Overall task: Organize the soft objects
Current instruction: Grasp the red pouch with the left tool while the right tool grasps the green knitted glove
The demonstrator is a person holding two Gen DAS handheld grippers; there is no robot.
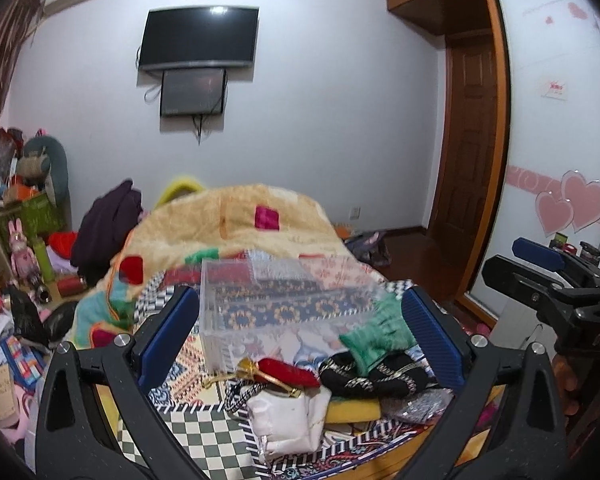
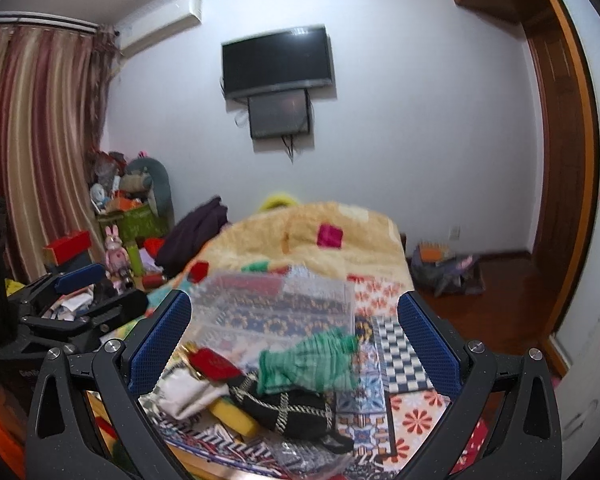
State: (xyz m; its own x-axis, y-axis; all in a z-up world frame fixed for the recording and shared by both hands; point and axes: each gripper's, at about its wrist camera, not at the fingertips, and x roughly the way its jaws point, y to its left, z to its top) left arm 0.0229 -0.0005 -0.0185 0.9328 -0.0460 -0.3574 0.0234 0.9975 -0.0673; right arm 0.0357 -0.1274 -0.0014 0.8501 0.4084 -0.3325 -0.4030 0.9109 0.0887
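Observation:
A pile of soft things lies on the patterned bed cover near its front edge: a green striped cloth (image 1: 376, 338) (image 2: 308, 362), a black pouch with gold trim (image 1: 376, 372) (image 2: 292, 404), a red pouch (image 1: 288, 372) (image 2: 214, 364), a white bag (image 1: 284, 416) (image 2: 184, 394) and a yellow sponge (image 1: 352, 410) (image 2: 236, 416). A clear plastic box (image 1: 276, 304) (image 2: 272, 300) stands behind them. My left gripper (image 1: 300, 334) is open and empty above the pile. My right gripper (image 2: 294, 346) is open and empty above it too, and shows at the right of the left wrist view (image 1: 548, 280).
A rumpled beige blanket (image 1: 236, 228) covers the far bed. Clutter, toys and boxes (image 1: 24, 240) fill the floor at left. A wardrobe with heart stickers (image 1: 560, 160) and a wooden door (image 1: 464, 140) stand at right. A TV (image 1: 200, 36) hangs on the wall.

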